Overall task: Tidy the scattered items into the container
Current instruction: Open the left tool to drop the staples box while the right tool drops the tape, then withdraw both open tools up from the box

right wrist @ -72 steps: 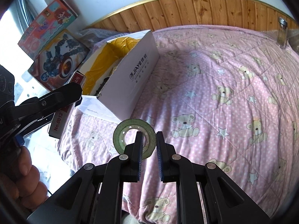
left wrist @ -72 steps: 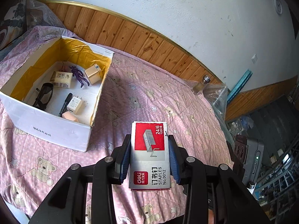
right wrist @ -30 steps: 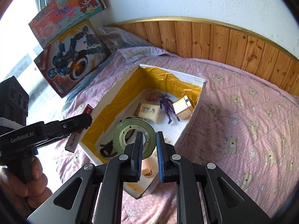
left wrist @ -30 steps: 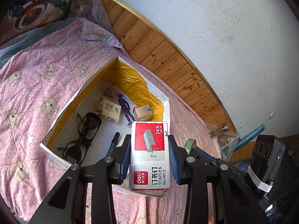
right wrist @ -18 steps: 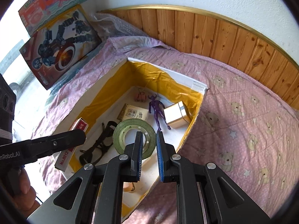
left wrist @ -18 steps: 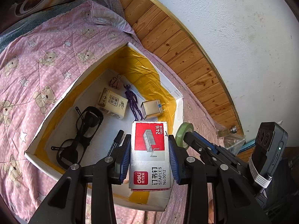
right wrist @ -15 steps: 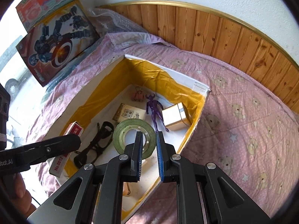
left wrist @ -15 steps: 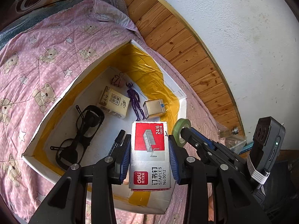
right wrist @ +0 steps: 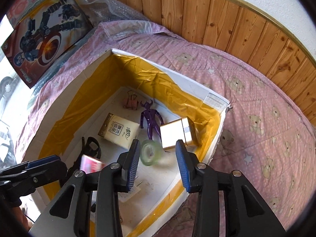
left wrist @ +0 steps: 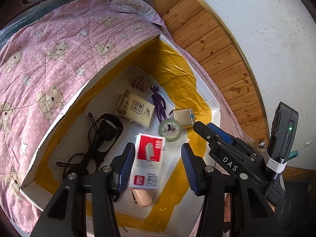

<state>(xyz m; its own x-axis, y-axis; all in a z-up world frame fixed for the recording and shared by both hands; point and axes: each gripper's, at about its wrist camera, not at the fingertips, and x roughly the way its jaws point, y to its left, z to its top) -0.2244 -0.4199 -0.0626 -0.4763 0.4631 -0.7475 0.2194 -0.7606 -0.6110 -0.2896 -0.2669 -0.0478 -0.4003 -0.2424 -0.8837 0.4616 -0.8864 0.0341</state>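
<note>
Over the open box [right wrist: 215, 106] on the bed, both grippers [left wrist: 158, 158] [right wrist: 158, 154] gape, the blurred stapler box [left wrist: 148, 162] and tape roll [right wrist: 151, 152] apparently dropping inside; next, fetch remaining items.

bright daylight, fisheye-bent edges, motion-blurred staple box [left wrist: 148, 161]

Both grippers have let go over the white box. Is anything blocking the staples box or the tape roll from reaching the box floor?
Nothing visible. The red-and-white staples box and green tape roll, both motion-blurred, are over bare floor of the yellow-lined white cardboard box, between the open left gripper and right gripper.
</note>
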